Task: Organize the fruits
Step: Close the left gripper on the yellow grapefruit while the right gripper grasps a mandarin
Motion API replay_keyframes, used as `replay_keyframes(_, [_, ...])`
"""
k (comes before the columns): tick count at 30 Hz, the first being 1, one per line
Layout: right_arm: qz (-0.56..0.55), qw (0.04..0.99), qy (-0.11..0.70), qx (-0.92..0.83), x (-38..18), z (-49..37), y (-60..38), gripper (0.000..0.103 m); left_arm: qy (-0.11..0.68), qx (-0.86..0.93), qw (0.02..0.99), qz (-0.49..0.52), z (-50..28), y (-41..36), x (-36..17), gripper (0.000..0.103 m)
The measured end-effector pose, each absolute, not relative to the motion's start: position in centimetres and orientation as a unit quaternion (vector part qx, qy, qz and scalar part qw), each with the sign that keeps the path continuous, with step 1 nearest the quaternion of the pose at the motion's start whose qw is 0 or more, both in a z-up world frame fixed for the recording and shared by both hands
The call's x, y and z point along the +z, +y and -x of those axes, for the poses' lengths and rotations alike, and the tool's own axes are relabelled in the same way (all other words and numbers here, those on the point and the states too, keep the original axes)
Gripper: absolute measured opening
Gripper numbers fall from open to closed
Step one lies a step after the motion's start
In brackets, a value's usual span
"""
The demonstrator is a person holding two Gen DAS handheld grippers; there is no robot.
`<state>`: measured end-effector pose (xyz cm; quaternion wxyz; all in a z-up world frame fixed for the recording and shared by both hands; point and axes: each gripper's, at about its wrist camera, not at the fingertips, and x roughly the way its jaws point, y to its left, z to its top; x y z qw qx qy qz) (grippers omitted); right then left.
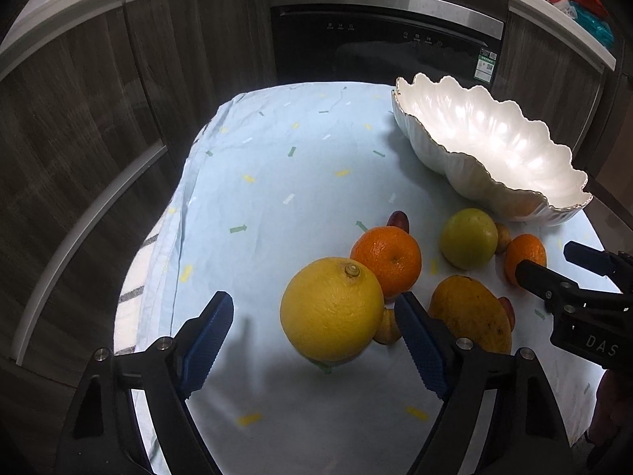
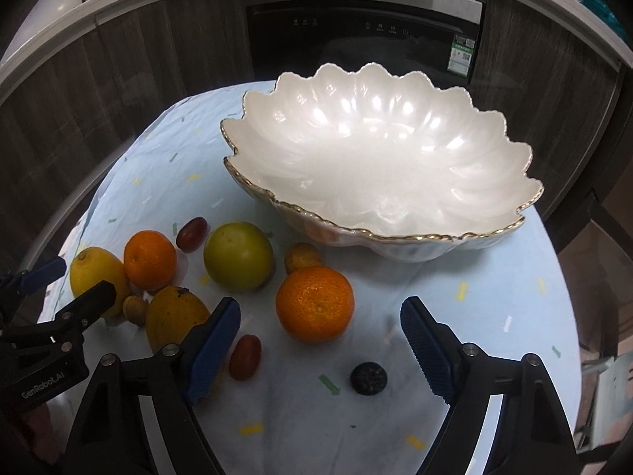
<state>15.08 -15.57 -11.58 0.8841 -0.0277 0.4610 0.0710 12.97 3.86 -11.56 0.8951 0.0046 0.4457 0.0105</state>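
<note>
None of the fruit is in the bowl (image 2: 379, 166) yet: the white scalloped dish with the gilt rim shows only bare glaze, so I judge the sorting has not started and every piece is left to move.

Fruit lies loose on the pale blue cloth (image 1: 277, 150), bunched in front of the bowl. Left wrist view: large lemon (image 1: 331, 308) at lower centre, a mandarin (image 1: 386, 261) just behind it and touching, a mango (image 1: 470, 314) to the right, a green apple (image 1: 469, 238) near the bowl's foot. Right wrist view: a second mandarin (image 2: 314, 303) at centre, two red grapes (image 2: 245, 357), one dark berry (image 2: 368, 378) at lower centre, and small brownish fruits I cannot name.

Left gripper (image 1: 314, 344): jaws spread, straddling the lemon, blue pads apart from the skin on both sides; nothing held. Pitched steeply down toward the cloth.

Right gripper (image 2: 320, 346): jaws spread, also pitched down, mandarin just ahead of the gap and the dark berry between the fingers, neither pinched. Each gripper shows at the edge of the other's view.
</note>
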Motion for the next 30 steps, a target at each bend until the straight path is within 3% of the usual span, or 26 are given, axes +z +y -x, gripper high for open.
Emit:
replay_keyframes(13, [0.018,0.879,0.469,0.081,-12.6,-16.1,-15.4,0.070,0.449,0.004,0.893,0.002,-13.5,3.8,-12.1,0.066])
replay_keyframes(20, [0.013,0.873,0.481,0.081,-13.3,-16.6,-15.5,0.048,0.456,-0.005,0.890,0.014,-13.7,3.8,-12.5,0.057])
replay_keyframes(30, [0.024,0.879,0.469,0.086,-12.7,-16.2,-15.3,0.045,0.459,-0.007,0.888,0.024,-13.5,4.0,-12.4,0.055])
